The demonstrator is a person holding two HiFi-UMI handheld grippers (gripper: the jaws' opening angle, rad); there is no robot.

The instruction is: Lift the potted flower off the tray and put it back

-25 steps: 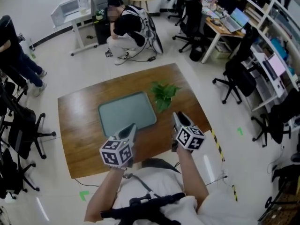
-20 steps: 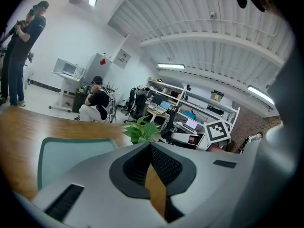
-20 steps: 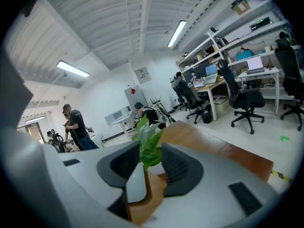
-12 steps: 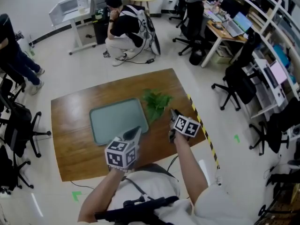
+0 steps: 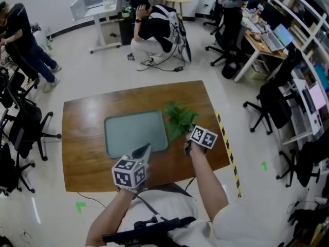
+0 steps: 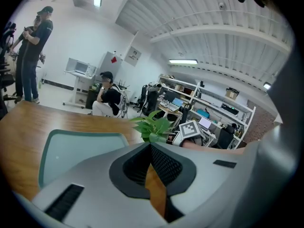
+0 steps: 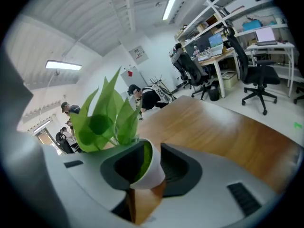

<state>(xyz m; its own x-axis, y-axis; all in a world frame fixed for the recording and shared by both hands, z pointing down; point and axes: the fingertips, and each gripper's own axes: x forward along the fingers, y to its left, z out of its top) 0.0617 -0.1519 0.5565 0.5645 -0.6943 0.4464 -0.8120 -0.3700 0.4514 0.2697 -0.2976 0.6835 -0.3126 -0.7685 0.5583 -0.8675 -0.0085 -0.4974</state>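
The potted flower (image 5: pixel 180 118), green leaves in a small white pot (image 7: pixel 151 169), stands on the wooden table (image 5: pixel 82 138) just right of the grey-green tray (image 5: pixel 134 133), off it. My right gripper (image 5: pixel 190 131) is at the plant's near side. Its jaws are closing with the pot between them, and both pads look pressed to the pot's wall. My left gripper (image 5: pixel 146 149) hovers at the tray's near right corner, shut with nothing in it. The left gripper view shows the tray (image 6: pixel 71 146) ahead on the left and the plant (image 6: pixel 153 126) beyond my left gripper (image 6: pixel 151 148).
A person (image 5: pixel 154 27) crouches on the floor beyond the table, and another (image 5: pixel 23 32) stands at the far left. Office chairs (image 5: pixel 23 133) stand close to the table's left side. Desks and chairs (image 5: pixel 267 96) line the right. Striped tape (image 5: pixel 229 153) runs along the table's right edge.
My right gripper moved forward and down to the plant and its jaws came round the pot. My left gripper edged towards the tray's near edge.
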